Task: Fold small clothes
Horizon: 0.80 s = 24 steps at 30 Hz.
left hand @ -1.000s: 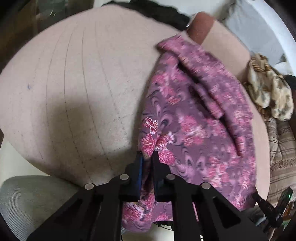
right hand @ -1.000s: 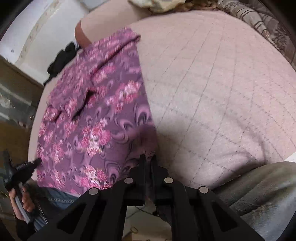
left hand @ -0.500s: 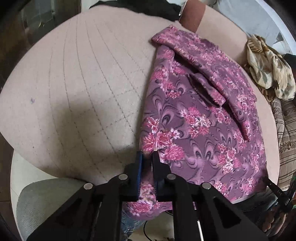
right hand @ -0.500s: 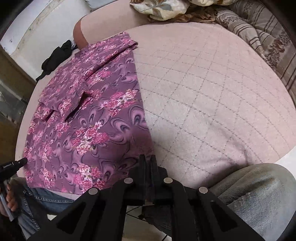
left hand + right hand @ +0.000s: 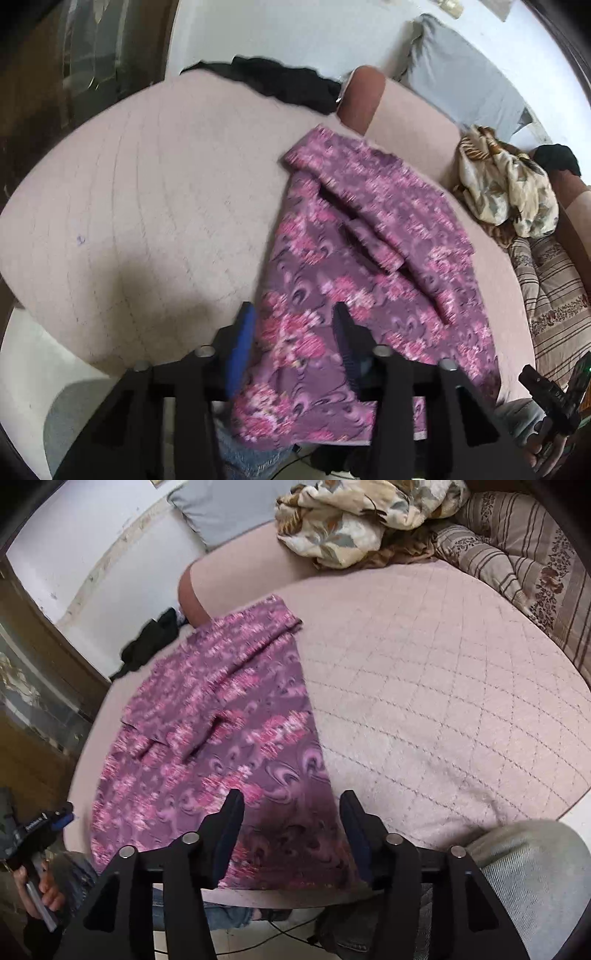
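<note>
A purple garment with pink flowers [image 5: 373,280] lies flat on the pink quilted bed [image 5: 155,206], its near hem hanging over the bed's front edge. Its far part is folded over on itself. My left gripper [image 5: 293,314] is open above the garment's near left corner, holding nothing. In the right wrist view the same garment [image 5: 221,738] lies left of centre, and my right gripper [image 5: 291,799] is open above its near right corner. The left gripper and the hand holding it also show at the right view's left edge [image 5: 33,827].
A crumpled floral cloth [image 5: 351,520] and a striped blanket [image 5: 524,565] lie at the bed's far right. A black garment [image 5: 284,83] lies at the far edge, a grey pillow [image 5: 465,85] behind it. My jeans-clad knee [image 5: 528,871] is at the near right.
Both grippers were shut on the garment's near corners; both have opened, let go and pulled back and up. The garment now rests flat on the bed.
</note>
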Tool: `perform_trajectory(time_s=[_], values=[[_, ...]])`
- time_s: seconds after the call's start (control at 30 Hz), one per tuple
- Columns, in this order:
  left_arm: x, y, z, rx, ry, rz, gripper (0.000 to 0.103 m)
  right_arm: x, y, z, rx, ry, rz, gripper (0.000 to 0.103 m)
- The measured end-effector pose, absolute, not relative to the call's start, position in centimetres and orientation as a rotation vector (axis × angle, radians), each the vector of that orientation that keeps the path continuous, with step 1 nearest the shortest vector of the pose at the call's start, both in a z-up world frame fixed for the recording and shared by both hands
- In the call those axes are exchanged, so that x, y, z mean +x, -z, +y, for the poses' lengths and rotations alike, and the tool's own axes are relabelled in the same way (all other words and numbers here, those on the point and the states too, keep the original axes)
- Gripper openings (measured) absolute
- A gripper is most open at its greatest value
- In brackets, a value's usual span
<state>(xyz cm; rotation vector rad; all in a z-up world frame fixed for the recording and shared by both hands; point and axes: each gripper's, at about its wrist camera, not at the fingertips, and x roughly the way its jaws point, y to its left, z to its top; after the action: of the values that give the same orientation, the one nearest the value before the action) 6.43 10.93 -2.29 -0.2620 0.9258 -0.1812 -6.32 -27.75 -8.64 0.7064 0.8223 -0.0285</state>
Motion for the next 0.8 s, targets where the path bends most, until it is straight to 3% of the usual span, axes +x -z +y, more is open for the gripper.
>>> perform_trajectory(time_s=[0.13,0.23,0.3,0.53,0.8], values=[[6.3,0.4,9.5,-0.212,0.203,0.902,0.057,-5.5,6.5,-28.4,0.709,-0.031,0.788,0.069],[7.7,-2.1,8.4,-0.188,0.245,0.879,0.072,-3.5,4.8,-29.4,0.725,-0.09,0.754,0.08],[9.9,-3.7,8.1,-0.179,0.242,0.863,0.081,-1.7,4.1,-30.2,0.742,-0.127,0.745,0.081],[22.9,-4.3,6.4,-0.169,0.278,0.924,0.081,9.3,4.5,-35.0,0.816,-0.245,0.778,0.081],[42.0,3.1,2.7,-0.101,0.2,1.094,0.081,25.4,8.3,-37.8,0.715,-0.25,0.915,0.08]])
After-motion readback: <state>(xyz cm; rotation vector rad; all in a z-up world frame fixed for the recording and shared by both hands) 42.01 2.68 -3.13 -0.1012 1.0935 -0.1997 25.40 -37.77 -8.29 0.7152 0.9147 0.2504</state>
